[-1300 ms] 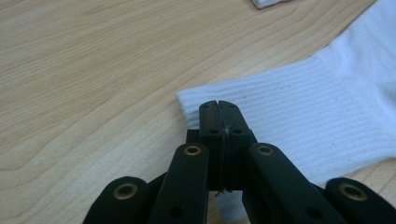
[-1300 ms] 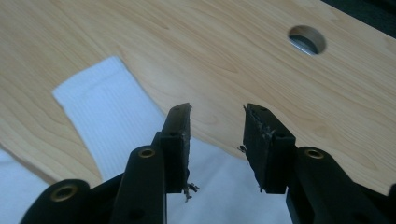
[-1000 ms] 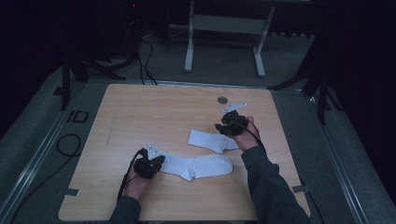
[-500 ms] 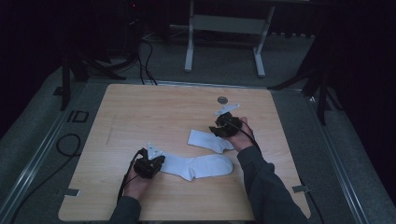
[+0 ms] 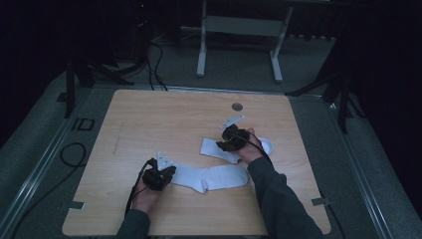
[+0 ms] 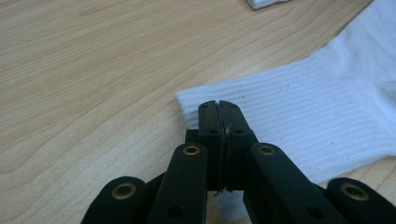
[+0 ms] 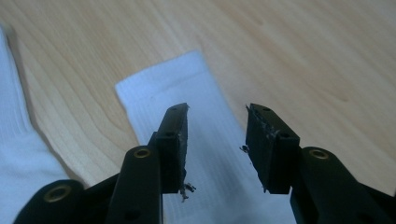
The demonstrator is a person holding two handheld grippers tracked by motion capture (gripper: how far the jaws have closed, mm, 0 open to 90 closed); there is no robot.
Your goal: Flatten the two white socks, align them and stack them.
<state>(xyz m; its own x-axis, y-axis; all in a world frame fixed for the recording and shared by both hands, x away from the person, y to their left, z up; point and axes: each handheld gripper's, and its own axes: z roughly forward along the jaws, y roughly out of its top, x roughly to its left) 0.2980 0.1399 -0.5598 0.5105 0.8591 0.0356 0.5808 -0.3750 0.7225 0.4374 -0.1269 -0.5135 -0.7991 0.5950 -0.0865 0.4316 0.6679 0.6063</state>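
Observation:
Two white socks lie on the wooden table (image 5: 164, 114). The near sock (image 5: 214, 178) (image 6: 317, 116) stretches left to right, and my left gripper (image 5: 169, 172) (image 6: 219, 105) is shut on the edge of its ribbed cuff. The far sock (image 5: 214, 149) (image 7: 215, 154) lies flat behind it, its toe (image 5: 266, 144) poking out past the right hand. Just above the far sock's cuff end my right gripper (image 5: 224, 144) (image 7: 217, 112) hangs open, with the fabric under the gap between the jaws and not pinched. A strip of the near sock (image 7: 18, 140) shows at the left of the right gripper view.
A small dark round disc (image 5: 237, 106) is set in the table near its far edge. A metal stand (image 5: 239, 25) rises on the floor beyond the table, and cables (image 5: 69, 154) lie on the floor at the left. Bare wood spreads over the table's left half.
The right gripper has come down and to the left, from over the far sock's middle to its cuff end. The left gripper and the near sock have stayed put.

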